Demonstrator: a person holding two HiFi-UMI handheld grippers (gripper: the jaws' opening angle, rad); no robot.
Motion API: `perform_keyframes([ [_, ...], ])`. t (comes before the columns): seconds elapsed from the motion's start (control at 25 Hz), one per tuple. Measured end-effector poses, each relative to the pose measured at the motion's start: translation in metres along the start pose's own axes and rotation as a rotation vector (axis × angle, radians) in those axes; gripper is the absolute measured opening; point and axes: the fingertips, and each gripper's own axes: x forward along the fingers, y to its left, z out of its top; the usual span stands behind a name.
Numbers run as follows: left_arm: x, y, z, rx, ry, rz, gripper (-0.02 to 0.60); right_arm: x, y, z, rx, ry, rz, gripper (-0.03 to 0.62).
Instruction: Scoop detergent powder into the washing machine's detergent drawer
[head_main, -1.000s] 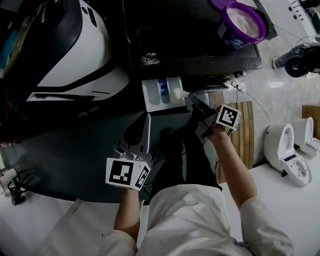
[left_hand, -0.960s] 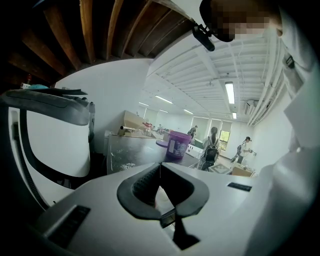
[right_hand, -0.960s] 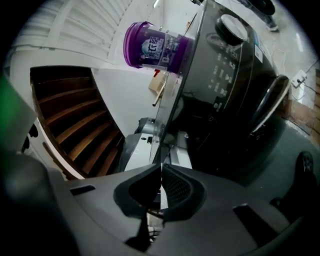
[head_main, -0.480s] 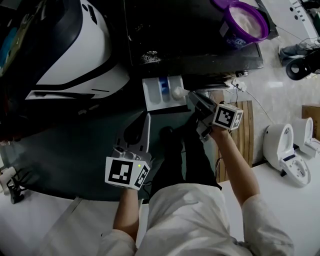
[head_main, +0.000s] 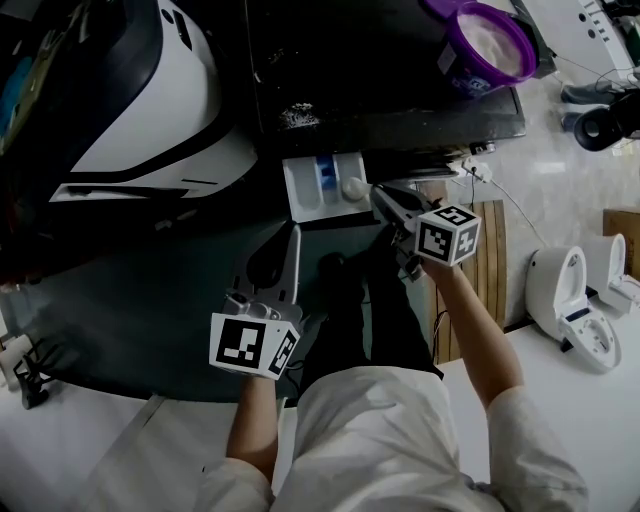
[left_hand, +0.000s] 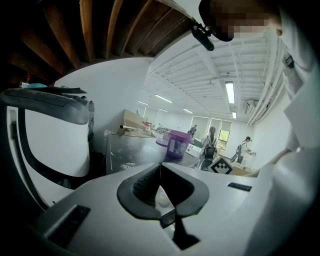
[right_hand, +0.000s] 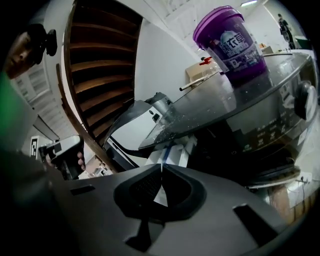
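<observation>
**Change:** The right gripper (head_main: 384, 199) has rolled about its own axis since a second ago, and its marker cube now shows two faces in the head view.

**Jaws:** They are together, clamped on the handle of the scoop (head_main: 352, 186). The scoop's bowl sits over the right end of the open drawer (head_main: 303, 188).

**Judgement:** The powder is being tipped into the drawer.

**Left gripper:** The left gripper (head_main: 292, 236) has not moved. Its jaws are together, with nothing evidently held.

**Tub:** The purple tub (head_main: 488, 42) stands open on the washing machine, well apart.
</observation>
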Motion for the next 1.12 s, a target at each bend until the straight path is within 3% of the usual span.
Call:
perform_keyframes([
  [0.76,-0.001,0.003,0.002,-0.007,-0.009,0.008,0.021,0.010,0.024,0.003,-0.592,0.132,-0.085,0.008],
  [1.12,-0.002,0.003,0.003,-0.011,-0.015,0.008,0.021,0.011,0.038,0.000,-0.802,0.165,-0.111,0.008],
])
